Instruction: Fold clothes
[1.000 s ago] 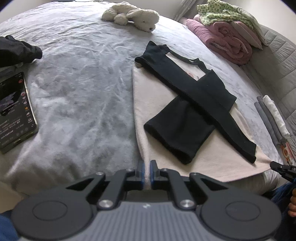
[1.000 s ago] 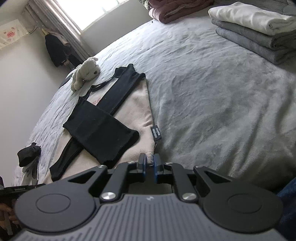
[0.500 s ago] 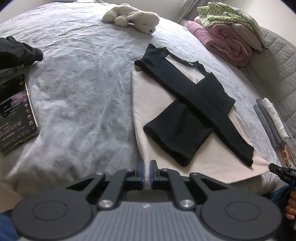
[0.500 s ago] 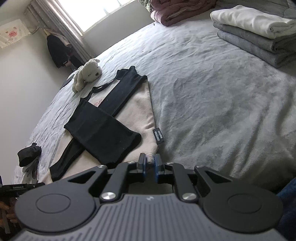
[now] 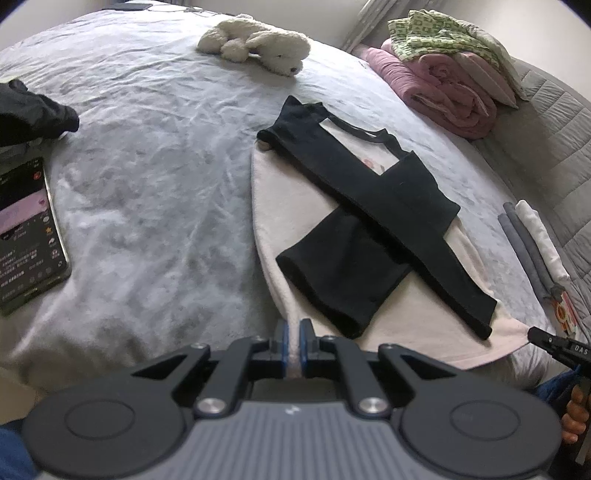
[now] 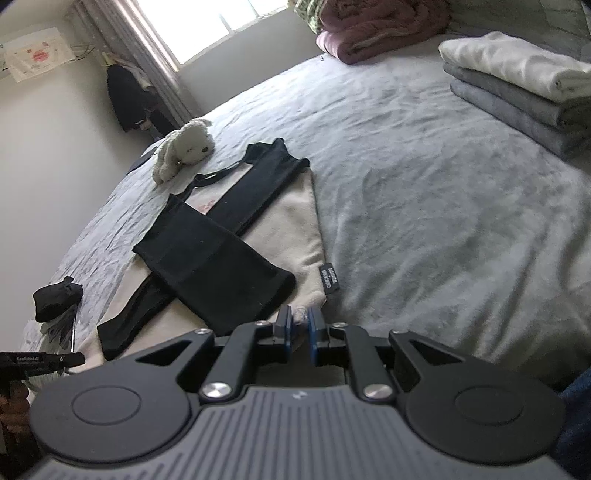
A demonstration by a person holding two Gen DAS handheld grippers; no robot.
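The cream shirt [image 5: 295, 206] lies flat on the grey bed [image 5: 155, 177], black sleeves folded across it. Left gripper [image 5: 294, 332] clamps its near hem corner; right gripper [image 6: 300, 325] pinches the other. Only the right view shows the window [image 6: 207, 26]

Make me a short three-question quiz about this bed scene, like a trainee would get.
1. True or false: the left claw pinches the hem of the cream shirt with black sleeves.
2. Which lies nearest the shirt's collar: (a) white plush toy, (b) black smartphone, (c) folded grey and white towels?
3. What colour is the rolled blanket under the green patterned cloth?

Key: 1 true; 2 a; 3 pink.
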